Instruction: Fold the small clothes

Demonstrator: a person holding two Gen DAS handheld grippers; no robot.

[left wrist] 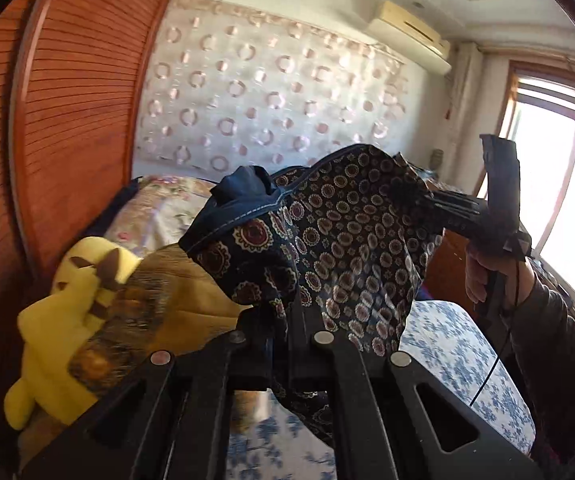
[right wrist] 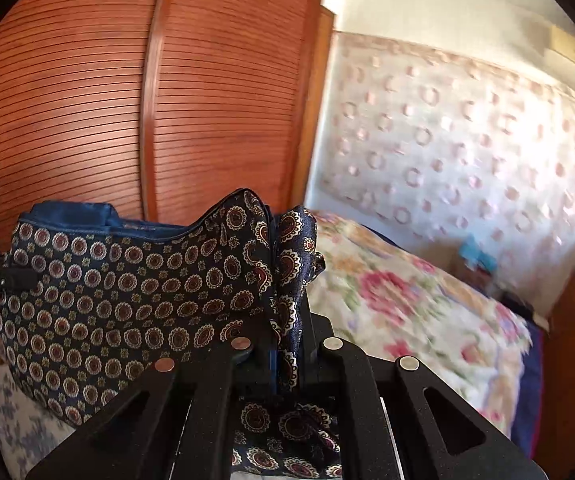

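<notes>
Above the bed [left wrist: 459, 344], the patterned garment [left wrist: 351, 232] hangs clamped between left gripper [left wrist: 279, 332] and right gripper [right wrist: 287, 344]; cloth hides all fingertips, its lower edge cropped.

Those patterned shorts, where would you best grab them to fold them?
At the two ends of the blue waistband, one hand-held gripper coming in from each side. The patterned shorts hang spread between the left hand-held gripper and right hand-held gripper, so the stitched edge keeps them flat.
</notes>
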